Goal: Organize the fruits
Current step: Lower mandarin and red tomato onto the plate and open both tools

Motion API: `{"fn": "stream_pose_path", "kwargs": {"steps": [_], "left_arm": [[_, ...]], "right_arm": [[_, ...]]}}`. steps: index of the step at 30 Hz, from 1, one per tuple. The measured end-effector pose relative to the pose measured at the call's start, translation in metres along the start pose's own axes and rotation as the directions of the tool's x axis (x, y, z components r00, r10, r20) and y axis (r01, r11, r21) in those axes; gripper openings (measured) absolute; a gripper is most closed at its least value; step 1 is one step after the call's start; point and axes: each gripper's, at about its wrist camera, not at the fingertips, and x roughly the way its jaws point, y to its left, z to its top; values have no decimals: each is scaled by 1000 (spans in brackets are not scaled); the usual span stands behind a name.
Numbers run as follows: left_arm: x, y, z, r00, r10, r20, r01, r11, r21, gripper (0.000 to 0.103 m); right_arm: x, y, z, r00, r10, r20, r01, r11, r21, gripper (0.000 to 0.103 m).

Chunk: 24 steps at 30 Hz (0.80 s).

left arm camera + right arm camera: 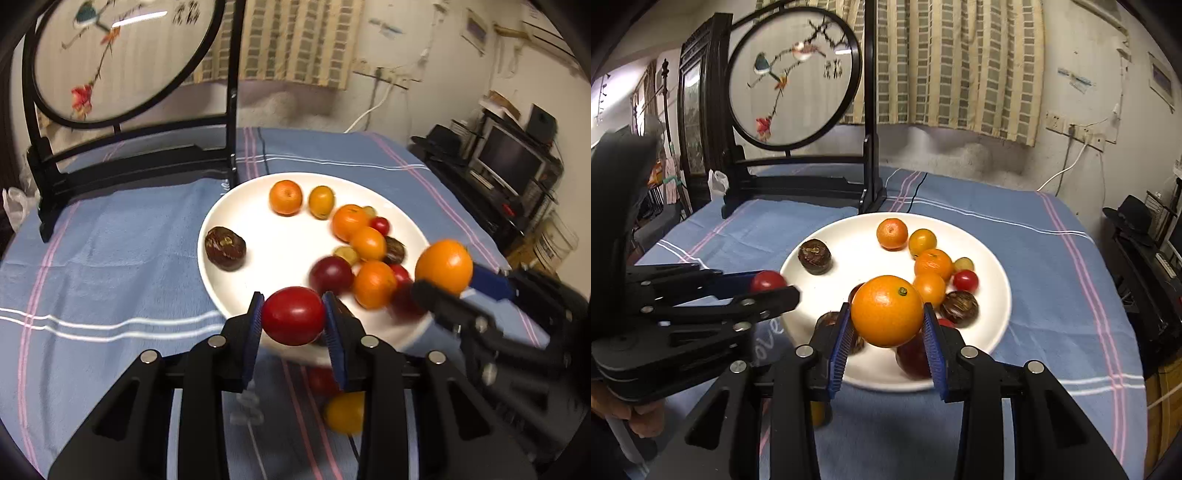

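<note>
txt: "ove" on tablecloth (771, 334), partly hidden | embroidered screen (794, 85): Chinese chars, unreadable

Both wrist views look forward and down, close over the shared white plate (236, 206) (993, 258), from opposite sides.

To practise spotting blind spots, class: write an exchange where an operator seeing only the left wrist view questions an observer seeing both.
Operator: Is the orange centred in the right gripper?
Observer: Yes, it sits between both blue pads, green stem towards that camera.
Operator: What holds my left gripper, with its red tomato?
Observer: A bare hand grips its handle.
</note>
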Motion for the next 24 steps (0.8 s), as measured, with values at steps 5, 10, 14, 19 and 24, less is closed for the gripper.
{"fn": "stream_pose_path", "kwargs": {"steps": [5,10,14,19,24], "left_arm": [[26,11,8,999,41,-11,-41,998,-47,32],[33,22,7,998,59,-12,-60,993,-98,52],[24,26,5,998,63,15,-61,991,-123,59],[10,22,-6,998,56,15,-54,991,-123,66],[-7,13,-26,999,33,12,-32,994,-108,67]], "right_arm": [[33,4,2,1000,-8,-30,8,1000,-7,38],[48,-1,-3,999,0,-45,2,999,45,50],[39,-10,-6,1000,11,-27,-9,996,89,57],[17,-27,-12,1000,19,18,-22,986,168,66],[-4,-36,-24,999,12,39,-20,977,212,67]]}}
